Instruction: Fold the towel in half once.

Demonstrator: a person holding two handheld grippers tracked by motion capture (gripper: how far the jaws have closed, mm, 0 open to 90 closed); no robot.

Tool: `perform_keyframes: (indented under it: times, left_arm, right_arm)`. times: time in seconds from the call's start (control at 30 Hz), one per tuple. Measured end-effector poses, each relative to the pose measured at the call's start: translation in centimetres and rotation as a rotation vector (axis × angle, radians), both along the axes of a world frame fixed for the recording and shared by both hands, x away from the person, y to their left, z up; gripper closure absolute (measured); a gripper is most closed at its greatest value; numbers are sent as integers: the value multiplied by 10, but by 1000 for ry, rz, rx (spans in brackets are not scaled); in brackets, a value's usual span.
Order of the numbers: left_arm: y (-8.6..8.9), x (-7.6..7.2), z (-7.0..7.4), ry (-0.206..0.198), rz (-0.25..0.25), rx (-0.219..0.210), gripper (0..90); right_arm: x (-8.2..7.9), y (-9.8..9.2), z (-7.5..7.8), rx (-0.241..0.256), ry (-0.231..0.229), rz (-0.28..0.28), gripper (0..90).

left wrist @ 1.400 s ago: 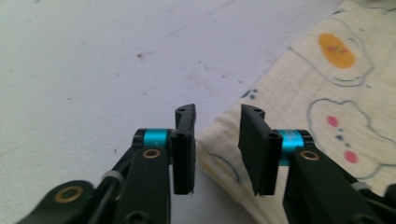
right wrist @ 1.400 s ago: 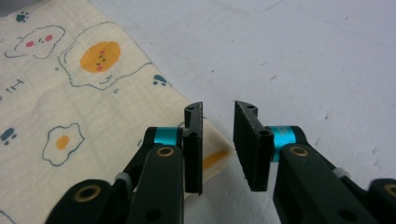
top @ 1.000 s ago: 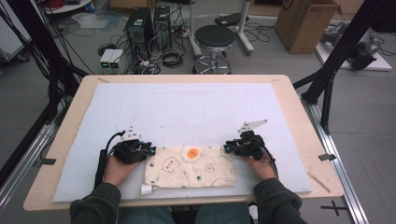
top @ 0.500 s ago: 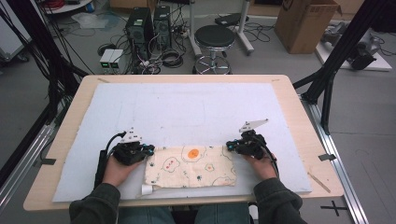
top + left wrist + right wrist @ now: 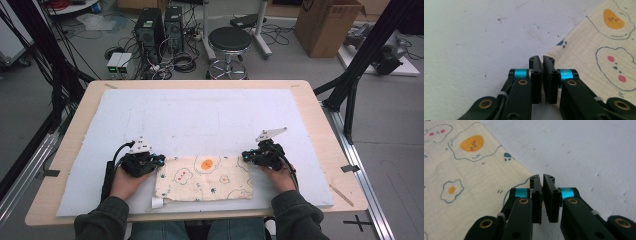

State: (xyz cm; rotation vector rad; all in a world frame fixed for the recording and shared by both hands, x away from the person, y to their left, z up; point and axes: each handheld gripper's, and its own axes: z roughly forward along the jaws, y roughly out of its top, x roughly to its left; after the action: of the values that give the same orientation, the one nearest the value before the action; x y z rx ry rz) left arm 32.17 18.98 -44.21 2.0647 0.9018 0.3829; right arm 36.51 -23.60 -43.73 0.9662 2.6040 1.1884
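A cream cloth [image 5: 202, 180] printed with fried eggs lies flat near the front edge of the white mat [image 5: 210, 115], a white tag at its front left corner. My left gripper [image 5: 160, 160] rests at the cloth's far left corner, held in a hand. In the left gripper view the left gripper [image 5: 542, 58] is shut, its tips touching the corner of the cloth [image 5: 594, 50]. My right gripper [image 5: 244, 156] sits at the far right corner. In the right gripper view the right gripper [image 5: 541, 177] is shut against the corner of the cloth [image 5: 461, 175]. I see no cloth between either pair of jaws.
The mat covers most of a wooden table [image 5: 320, 115]. Beyond the far edge stand a black stool [image 5: 229, 40], computer towers [image 5: 160, 25] with cables, and a cardboard box [image 5: 325, 25]. Black frame legs rise at both sides.
The right gripper has drifted slightly to the right. The left gripper and the cloth have stayed where they were.
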Motion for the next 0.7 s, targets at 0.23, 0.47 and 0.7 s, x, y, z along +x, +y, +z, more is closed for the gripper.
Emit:
perform_keyframes:
  times: [0.23,0.47,0.7]
  left_arm:
    - [2,-2,4,-8,-25,-51,784]
    - [4,-5,8,-8,-35,-103,652]
    - [8,-10,17,-26,-41,-178,533]
  right_arm:
    - [-2,0,2,51,-6,6,772]
    - [-7,-1,6,92,-13,22,665]
    - [-11,-3,11,137,-34,26,574]
